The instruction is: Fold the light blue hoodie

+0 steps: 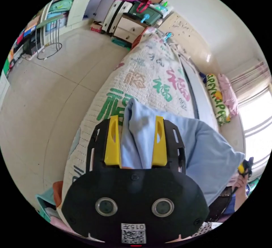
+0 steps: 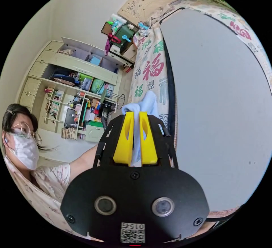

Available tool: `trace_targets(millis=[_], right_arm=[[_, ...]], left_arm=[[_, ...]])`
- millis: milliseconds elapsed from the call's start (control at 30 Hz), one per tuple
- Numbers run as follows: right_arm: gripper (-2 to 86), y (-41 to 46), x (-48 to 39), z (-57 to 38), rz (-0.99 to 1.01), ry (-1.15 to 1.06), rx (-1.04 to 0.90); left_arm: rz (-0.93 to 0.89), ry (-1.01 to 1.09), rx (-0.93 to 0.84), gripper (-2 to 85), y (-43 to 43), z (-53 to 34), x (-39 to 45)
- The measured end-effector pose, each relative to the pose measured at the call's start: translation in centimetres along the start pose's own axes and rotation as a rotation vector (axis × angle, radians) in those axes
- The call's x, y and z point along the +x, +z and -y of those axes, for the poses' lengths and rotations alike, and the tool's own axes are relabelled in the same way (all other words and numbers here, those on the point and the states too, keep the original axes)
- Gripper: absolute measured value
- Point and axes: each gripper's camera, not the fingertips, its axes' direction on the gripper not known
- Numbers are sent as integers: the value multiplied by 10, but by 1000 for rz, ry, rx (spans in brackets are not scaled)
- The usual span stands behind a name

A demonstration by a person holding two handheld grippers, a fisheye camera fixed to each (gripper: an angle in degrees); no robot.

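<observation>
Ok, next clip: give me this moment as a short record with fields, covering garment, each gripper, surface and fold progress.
garment: light blue hoodie, lifted and hanging between both grippers
left gripper: jaws apart, a thick bunch of hoodie fabric between them
right gripper: jaws close together on a thin edge of hoodie
surface: bed with patterned quilt and grey board
fold progress: none visible yet

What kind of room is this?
Most likely a bedroom in a home: a bed with a patterned quilt and carved headboard, pillows near a curtained window, and crowded storage shelves along one wall.
</observation>
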Motion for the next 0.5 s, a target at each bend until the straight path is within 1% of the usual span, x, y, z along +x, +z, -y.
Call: trace_targets(millis=[33, 67, 100, 133, 167, 233, 267, 333, 367, 433, 467, 500], right_arm=[[36, -28, -22, 14, -14, -10, 21], [35, -42, -32, 21, -17, -12, 30], [33, -68, -53, 35, -15, -10, 47], [31, -93, -74, 50, -1, -9, 62], [30, -106, -85, 57, 9, -11, 69], [26, -161, -136, 85, 36, -37, 92], [24, -175, -149, 91, 46, -44, 97], [20, -236, -199, 114, 81, -62, 115], [19, -253, -211, 119, 95, -68, 123], [17, -323, -255, 137, 152, -80, 161], [17, -341, -266, 140, 166, -82, 172], [16, -377, -288, 147, 188, -87, 190]], left_arm=[[109, 29, 11, 109, 2, -11, 1], [131, 52, 8, 92, 4, -16, 2], [95, 111, -33, 58, 3, -24, 1], [9, 144, -53, 51, -4, -32, -3], [-21, 149, -39, 47, -12, -38, -5], [-114, 211, 92, 38, -65, -75, -5], [-144, 232, 129, 37, -82, -87, -5], [-256, 312, 265, 32, -158, -147, -6], [-281, 332, 292, 31, -176, -164, -6], [-355, 385, 376, 27, -244, -235, -12], [-368, 392, 392, 26, -259, -253, -14], [-389, 396, 415, 25, -287, -287, -20]])
